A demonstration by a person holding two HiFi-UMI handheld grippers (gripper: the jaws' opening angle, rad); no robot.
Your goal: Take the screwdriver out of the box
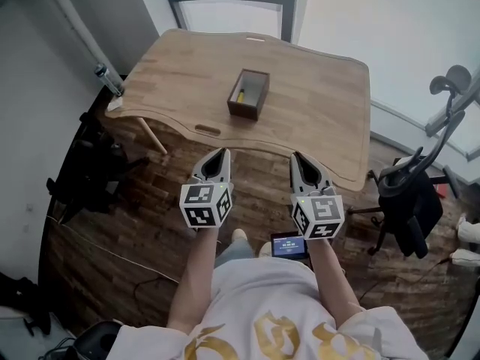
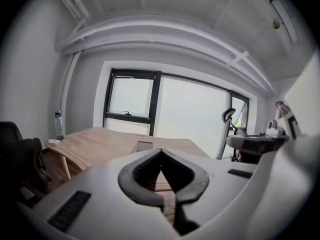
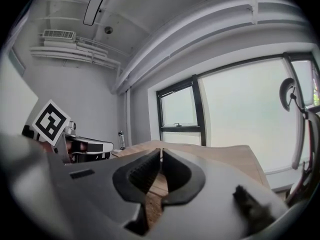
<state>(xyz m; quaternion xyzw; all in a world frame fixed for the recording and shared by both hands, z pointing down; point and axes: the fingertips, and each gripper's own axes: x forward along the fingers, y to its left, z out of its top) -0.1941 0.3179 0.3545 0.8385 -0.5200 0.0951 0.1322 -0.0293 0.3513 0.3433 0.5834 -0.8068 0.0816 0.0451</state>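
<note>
A dark brown open box [image 1: 244, 112] stands near the middle of the wooden table [image 1: 322, 88]. A yellow-handled screwdriver [image 1: 241, 94] lies inside it. I hold both grippers side by side in the air, short of the table's near edge and well apart from the box. The left gripper [image 1: 223, 153] is shut with nothing in it, its tips meeting in the left gripper view [image 2: 160, 150], where the box [image 2: 143, 145] shows small beyond them. The right gripper [image 1: 295, 157] is also shut and empty, its tips together in the right gripper view [image 3: 161, 150].
A bottle [image 1: 105, 77] stands by the table's left corner. Black gear [image 1: 86, 171] sits on the floor at left, a black office chair [image 1: 409, 201] at right. A small lit screen [image 1: 289, 244] is below my right wrist. A window runs behind the table.
</note>
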